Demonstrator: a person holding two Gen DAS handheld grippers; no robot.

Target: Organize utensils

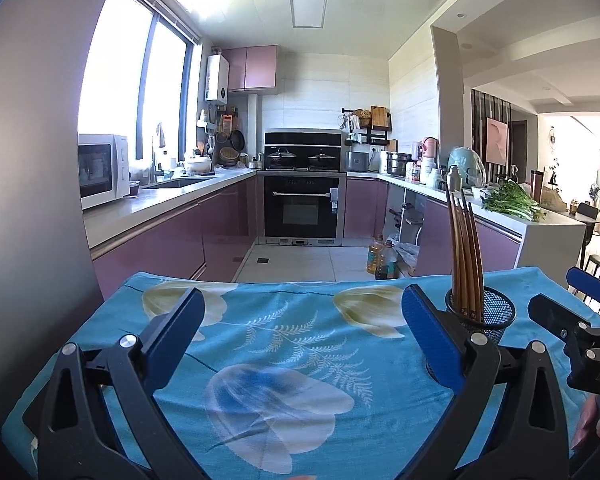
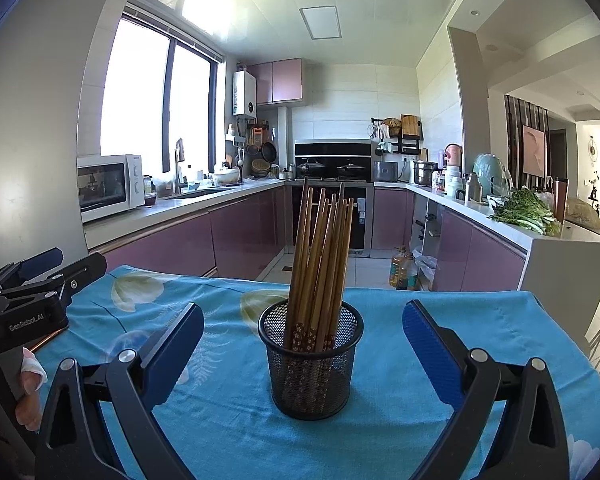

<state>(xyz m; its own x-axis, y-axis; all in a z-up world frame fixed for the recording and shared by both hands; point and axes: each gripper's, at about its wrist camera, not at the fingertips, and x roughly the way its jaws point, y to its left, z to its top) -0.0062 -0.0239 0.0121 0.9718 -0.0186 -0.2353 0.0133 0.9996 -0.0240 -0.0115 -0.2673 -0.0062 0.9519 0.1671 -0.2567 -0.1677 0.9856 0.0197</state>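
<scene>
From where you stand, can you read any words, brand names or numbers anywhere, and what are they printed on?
"GenRobot.AI": white lettering on the black body of the left gripper, seen from the right wrist view.
"DAS", cut off at the frame edge: raised letters on the black body of the right gripper.
White microwave oven panel, white wall-mounted water heater display and yellow oil bottles on the floor: too small to read.

**Two wrist views, side by side over the table**

Both cameras sit low over the cloth (image 1: pixel 284 344) and face the same way — across the table into the kitchen, toward the oven (image 1: pixel 302 208). The left wrist view looks along its fingers at bare cloth, with the cup (image 1: pixel 486 314) off to its right. The right wrist view has the cup (image 2: pixel 311 364) near and dead ahead. Each sees the other gripper at its edge — the right gripper (image 1: pixel 560 300) and the left gripper (image 2: pixel 66 262). Shared: cup, cloth, kitchen.
</scene>
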